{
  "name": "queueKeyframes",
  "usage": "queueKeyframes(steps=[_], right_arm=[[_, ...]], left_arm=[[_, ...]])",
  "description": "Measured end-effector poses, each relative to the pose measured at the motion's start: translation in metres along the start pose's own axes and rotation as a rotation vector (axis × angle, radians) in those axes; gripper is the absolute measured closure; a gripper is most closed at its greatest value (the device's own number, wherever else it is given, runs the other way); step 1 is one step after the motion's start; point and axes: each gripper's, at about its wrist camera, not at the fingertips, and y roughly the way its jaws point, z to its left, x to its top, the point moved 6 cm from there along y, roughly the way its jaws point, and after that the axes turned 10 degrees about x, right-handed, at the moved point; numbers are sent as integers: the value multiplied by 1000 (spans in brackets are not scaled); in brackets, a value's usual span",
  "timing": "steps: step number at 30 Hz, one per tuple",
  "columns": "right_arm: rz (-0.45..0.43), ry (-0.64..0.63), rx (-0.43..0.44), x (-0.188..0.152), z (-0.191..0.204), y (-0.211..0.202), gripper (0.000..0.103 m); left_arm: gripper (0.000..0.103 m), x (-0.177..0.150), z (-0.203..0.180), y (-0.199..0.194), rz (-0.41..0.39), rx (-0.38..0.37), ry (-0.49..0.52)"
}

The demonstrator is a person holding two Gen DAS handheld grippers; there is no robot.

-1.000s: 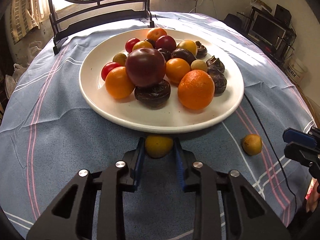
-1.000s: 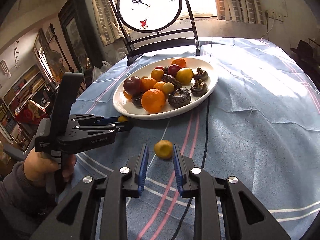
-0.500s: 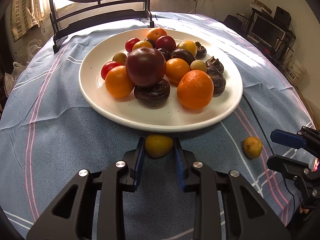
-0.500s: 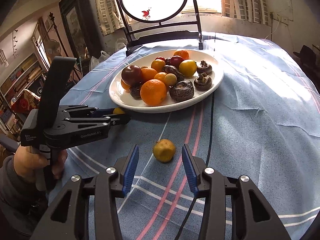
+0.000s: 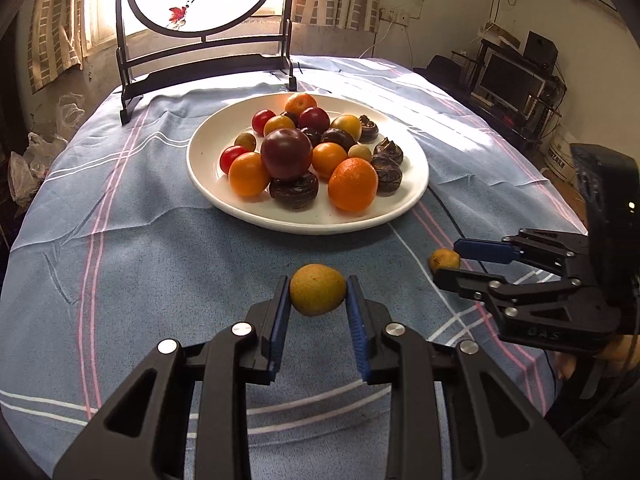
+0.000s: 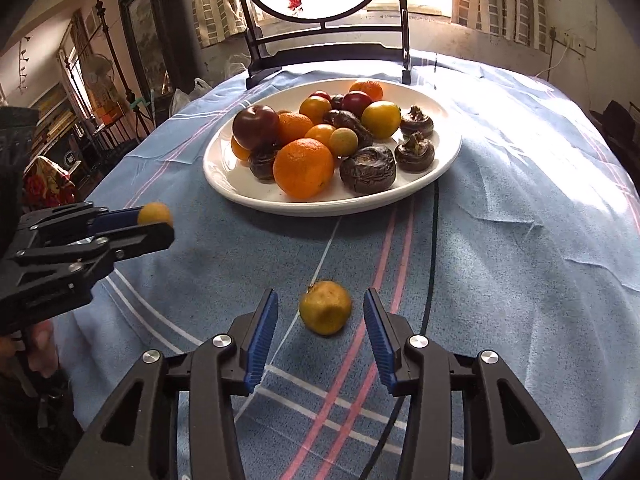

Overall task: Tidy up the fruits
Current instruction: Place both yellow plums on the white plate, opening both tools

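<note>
My left gripper (image 5: 318, 306) is clenched on a small yellow fruit (image 5: 317, 289), blue pads touching both sides; I cannot tell if the fruit is raised off the blue striped tabletop (image 5: 140, 248). From the right wrist view this same fruit (image 6: 154, 213) is half hidden behind the near finger. My right gripper (image 6: 320, 330) is released, its fingers standing on both sides of a second yellow fruit (image 6: 325, 307) without touching it. This fruit lies on the cloth, at 6 o'clock from the white plate (image 6: 448, 120). In the left view it (image 5: 443, 259) is partly covered by the right gripper (image 5: 450, 262). The plate (image 5: 416, 192) carries oranges, tomatoes and dark wrinkled fruits, some hidden behind others.
</note>
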Motion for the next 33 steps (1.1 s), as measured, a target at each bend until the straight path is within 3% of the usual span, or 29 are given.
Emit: queueKeyframes(steps=[1, 7, 13, 18, 22, 23, 24, 26, 28, 32, 33], right_arm=[[18, 11, 10, -1, -1, 4, 77], [-67, 26, 75, 2, 3, -24, 77], [-163, 31, 97, 70, -7, -53, 76], [-150, 56, 64, 127, -26, -29, 76], [-126, 71, 14, 144, -45, 4, 75], [-131, 70, 0, 145, -47, 8, 67], [-142, 72, -9, 145, -49, 9, 52], [-174, 77, 1, 143, -47, 4, 42], [-190, 67, 7, 137, -41, -6, 40], [-231, 36, -17, 113, -25, -38, 6], [-245, 28, -13, 105, -19, -48, 4]], left_arm=[[76, -1, 1, -3, -3, -1, -1], [76, 1, 8, -17, -26, -28, -27], [76, 57, 11, -12, -66, -52, -40], [76, 114, 21, 27, -44, -31, -82], [75, 137, 30, 63, -1, 13, -106], [65, 139, 33, 71, 18, 18, -118], [47, 139, 37, 77, 32, 29, -131], [27, 138, 45, 78, 34, 50, -161], [18, 133, 51, 70, 16, 59, -172], [5, 109, 55, 42, 4, 88, -164], [5, 98, 54, 33, 7, 101, -160]])
